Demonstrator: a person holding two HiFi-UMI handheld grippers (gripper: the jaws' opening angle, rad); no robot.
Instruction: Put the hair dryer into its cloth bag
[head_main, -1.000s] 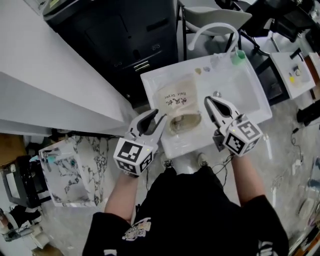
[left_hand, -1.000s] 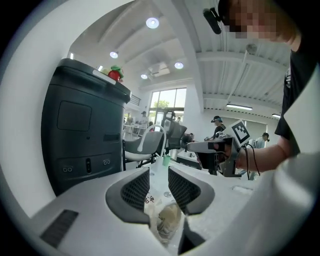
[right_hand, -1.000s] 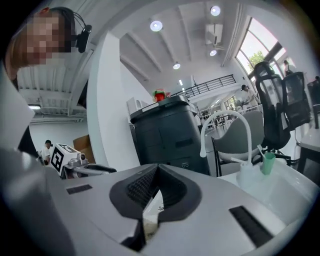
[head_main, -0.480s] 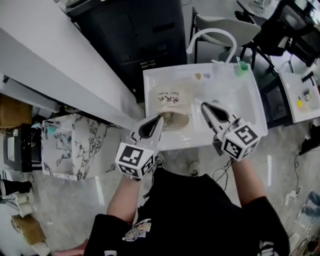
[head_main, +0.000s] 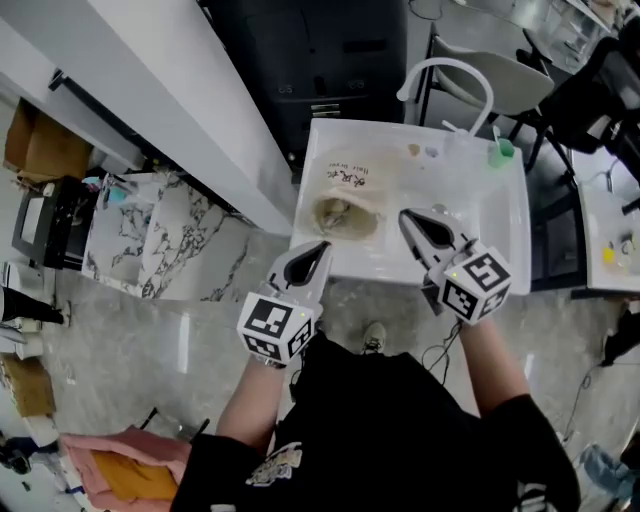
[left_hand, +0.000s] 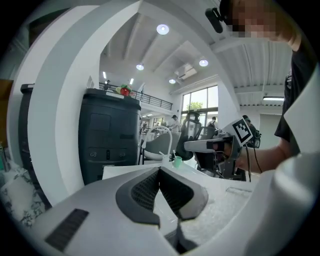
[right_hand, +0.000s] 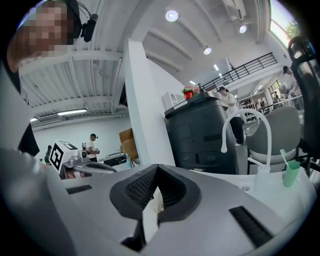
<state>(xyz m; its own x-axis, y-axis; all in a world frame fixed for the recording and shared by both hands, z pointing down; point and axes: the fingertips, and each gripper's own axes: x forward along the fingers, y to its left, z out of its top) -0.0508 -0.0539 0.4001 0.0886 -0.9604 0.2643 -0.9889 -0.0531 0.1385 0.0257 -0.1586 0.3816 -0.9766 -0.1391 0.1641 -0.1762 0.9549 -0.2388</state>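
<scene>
The beige cloth bag (head_main: 352, 192) with dark print lies on the white table (head_main: 470, 215), its mouth turned toward me and a bulky shape inside the opening. My left gripper (head_main: 321, 246) is shut and empty, its tips over the table's near left corner, just short of the bag. Right of the bag my right gripper (head_main: 404, 215) hovers above the table, shut with nothing held. In the left gripper view the pads (left_hand: 150, 187) meet, and the right gripper (left_hand: 215, 146) shows beyond them. The right gripper view shows shut jaws and the left gripper (right_hand: 85, 167) at the left.
A black cabinet (head_main: 330, 50) stands behind the table, beside a long white counter (head_main: 130, 90). At the table's far edge are a white arched tube (head_main: 445, 72) and a green cup (head_main: 500, 150). A marble-patterned box (head_main: 150, 235) sits on the floor at left.
The left jaws, open beside the bag's mouth a second ago, have shut. Both grippers have drawn back from the bag toward the table's near edge, and the head view has swung.
</scene>
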